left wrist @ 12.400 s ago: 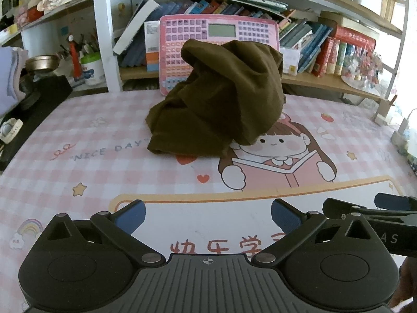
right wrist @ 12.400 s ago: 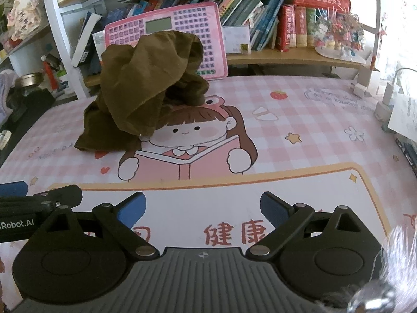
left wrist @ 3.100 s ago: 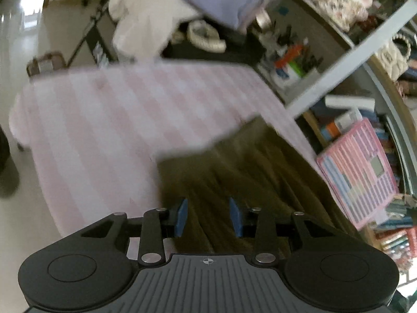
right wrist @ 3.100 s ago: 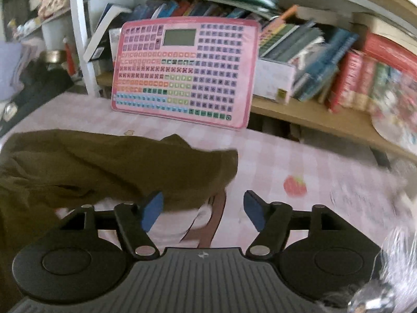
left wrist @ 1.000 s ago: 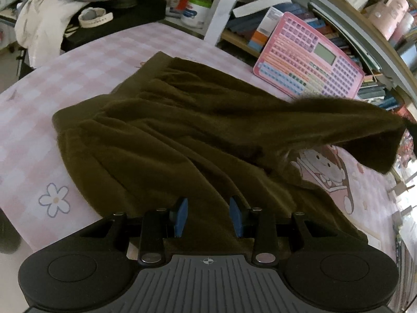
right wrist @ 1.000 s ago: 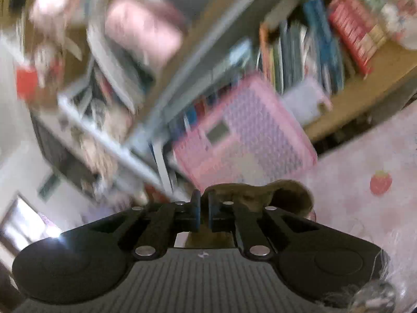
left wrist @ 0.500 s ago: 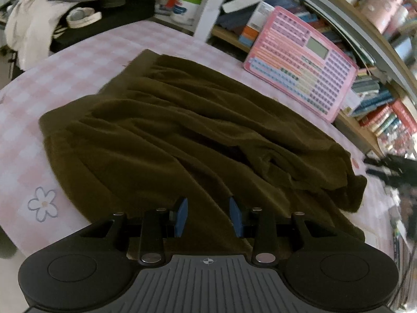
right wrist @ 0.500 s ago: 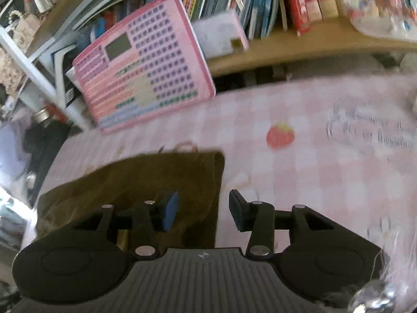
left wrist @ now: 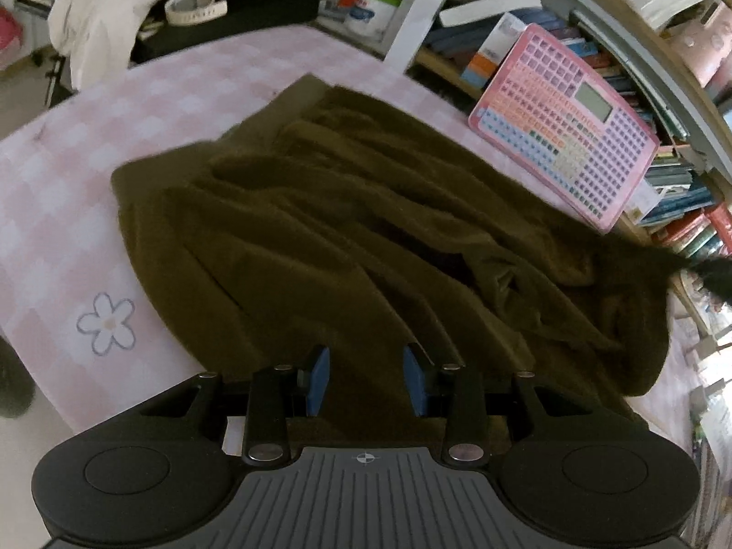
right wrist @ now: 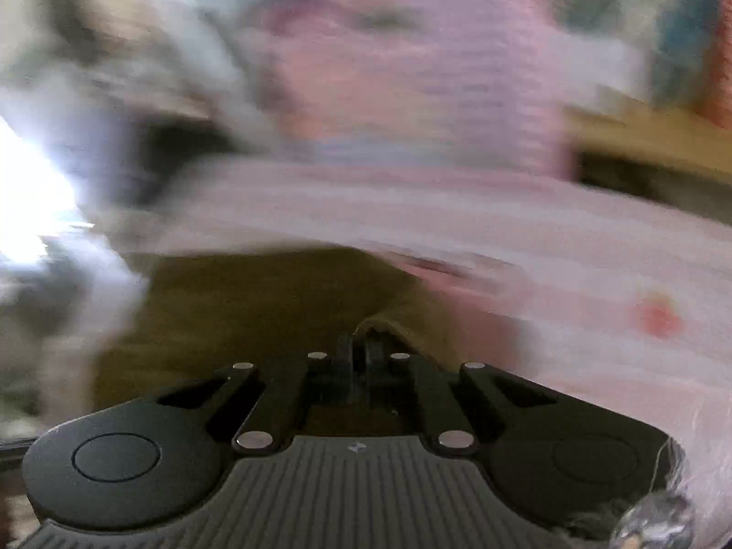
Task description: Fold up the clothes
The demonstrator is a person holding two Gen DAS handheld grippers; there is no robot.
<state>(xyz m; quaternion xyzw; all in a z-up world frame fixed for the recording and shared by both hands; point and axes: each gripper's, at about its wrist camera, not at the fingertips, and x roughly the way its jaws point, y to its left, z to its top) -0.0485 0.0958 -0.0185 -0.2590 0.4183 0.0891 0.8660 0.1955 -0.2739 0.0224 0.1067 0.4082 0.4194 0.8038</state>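
Table (left wrist: 55,210): covered in pink and white squares, with a flower drawn near the left edge.
Brown cloth (left wrist: 347,238): spread flat on it.
Pink toy keyboard (left wrist: 567,146): stood at the far right.

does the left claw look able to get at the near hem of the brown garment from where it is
Probably yes: the left claw is open right over the brown garment at its near edge, with nothing between its fingers and the cloth.

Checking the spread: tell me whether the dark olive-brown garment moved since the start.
Yes. The dark olive-brown garment now lies spread flat leftward, away from the pink keyboard toy.
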